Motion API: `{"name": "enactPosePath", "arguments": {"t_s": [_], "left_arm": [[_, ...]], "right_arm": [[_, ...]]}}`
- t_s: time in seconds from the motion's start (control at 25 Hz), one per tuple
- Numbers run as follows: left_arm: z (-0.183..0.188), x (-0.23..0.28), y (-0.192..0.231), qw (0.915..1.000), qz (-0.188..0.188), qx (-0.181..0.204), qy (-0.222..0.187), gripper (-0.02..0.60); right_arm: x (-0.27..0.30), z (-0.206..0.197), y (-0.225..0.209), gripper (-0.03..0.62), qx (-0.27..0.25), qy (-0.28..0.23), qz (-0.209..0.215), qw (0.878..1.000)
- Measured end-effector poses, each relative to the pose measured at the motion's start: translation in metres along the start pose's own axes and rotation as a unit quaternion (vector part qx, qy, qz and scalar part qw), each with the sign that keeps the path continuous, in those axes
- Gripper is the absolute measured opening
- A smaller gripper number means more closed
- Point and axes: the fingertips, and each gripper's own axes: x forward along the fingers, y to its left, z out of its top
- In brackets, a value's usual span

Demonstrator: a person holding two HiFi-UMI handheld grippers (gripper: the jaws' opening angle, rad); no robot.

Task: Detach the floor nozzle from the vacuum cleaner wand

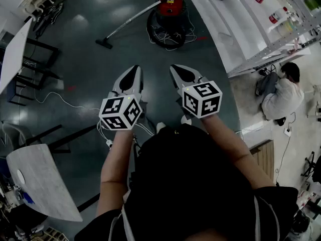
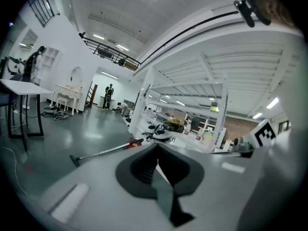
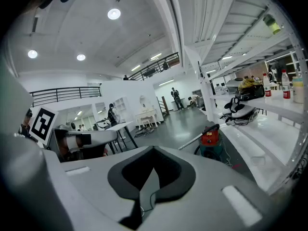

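Observation:
A red canister vacuum cleaner (image 1: 169, 6) stands on the dark floor well ahead of me. Its metal wand (image 1: 131, 20) slopes down to the left and ends in the black floor nozzle (image 1: 104, 43), which lies flat on the floor. My left gripper (image 1: 131, 74) and right gripper (image 1: 180, 72) are held side by side in the air, both shut and empty, far short of the vacuum. In the left gripper view the wand (image 2: 103, 151) and nozzle (image 2: 74, 160) lie beyond the closed jaws. The right gripper view shows the red canister (image 3: 210, 137) to the right of the jaws.
White shelving (image 1: 251, 29) runs along the right, and a person (image 1: 283, 92) crouches on the floor beside it. White tables (image 1: 15, 49) stand at the left, with a grey tabletop (image 1: 40, 179) near my left side. Cables (image 1: 55, 99) trail over the floor.

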Motion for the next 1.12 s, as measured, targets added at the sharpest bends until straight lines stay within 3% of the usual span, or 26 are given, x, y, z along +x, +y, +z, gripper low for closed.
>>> {"name": "enactPosePath", "arguments": {"t_s": [0.56,0.76,1.12], "left_arm": [[-0.004,-0.008,0.022,0.9994,-0.021,0.026,0.013,0.008],[-0.018,-0.01,0.03,0.9976,-0.032,0.045,0.041,0.008],[-0.029,0.002,0.054,0.997,-0.037,0.043,0.053,0.008]], "right_arm": [[0.021,0.0,0.023,-0.005,0.019,-0.016,0.002,1.0],[0.03,-0.012,0.03,-0.005,0.022,-0.006,-0.007,1.0],[0.058,-0.017,0.027,-0.005,0.024,0.002,-0.01,1.0]]}}
